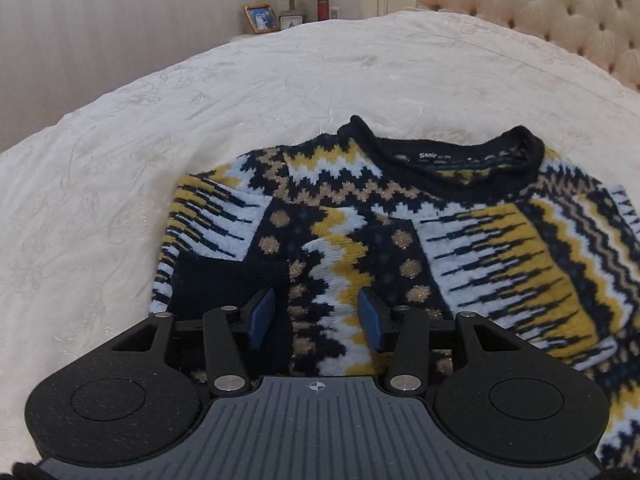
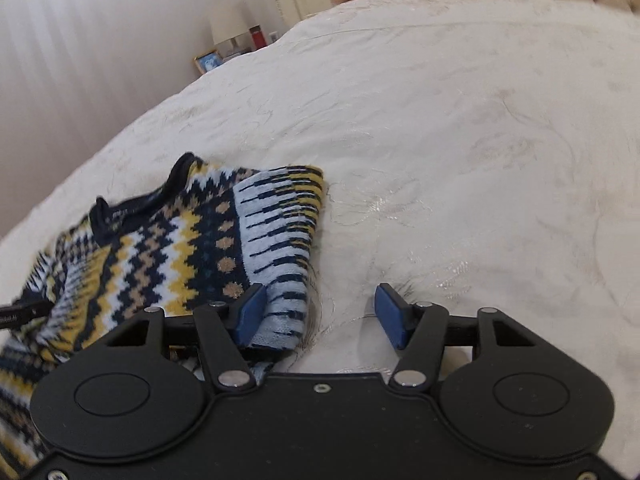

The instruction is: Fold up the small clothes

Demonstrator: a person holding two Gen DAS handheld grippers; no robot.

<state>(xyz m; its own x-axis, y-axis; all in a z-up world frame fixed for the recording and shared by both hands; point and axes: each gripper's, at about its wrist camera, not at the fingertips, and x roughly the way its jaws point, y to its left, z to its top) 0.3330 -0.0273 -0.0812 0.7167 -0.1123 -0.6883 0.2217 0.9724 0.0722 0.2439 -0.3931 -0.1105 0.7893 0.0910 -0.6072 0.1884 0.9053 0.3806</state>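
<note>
Your navy, yellow and white patterned knit sweater point(image 1: 400, 240) lies on the cream embroidered bedspread point(image 1: 200, 120), collar toward the tufted headboard point(image 1: 560, 12), sleeves folded in. Your left tool point(image 1: 318, 320) hovers spread above it; your right tool point(image 2: 320, 316) is spread at its folded sleeve edge.

A small knitted sweater point(image 1: 400, 240) is lying flat on the cream bedspread point(image 1: 200, 120), its black-trimmed neckline point(image 1: 440, 156) pointing toward the tufted headboard point(image 1: 560, 12). It is showing zigzags, dots and comb-like stripes in navy, mustard, white and tan (some dots are glinting). Both sleeves are lying folded inward over the body, one edge point(image 2: 288, 248) forming a straight fold.
</note>
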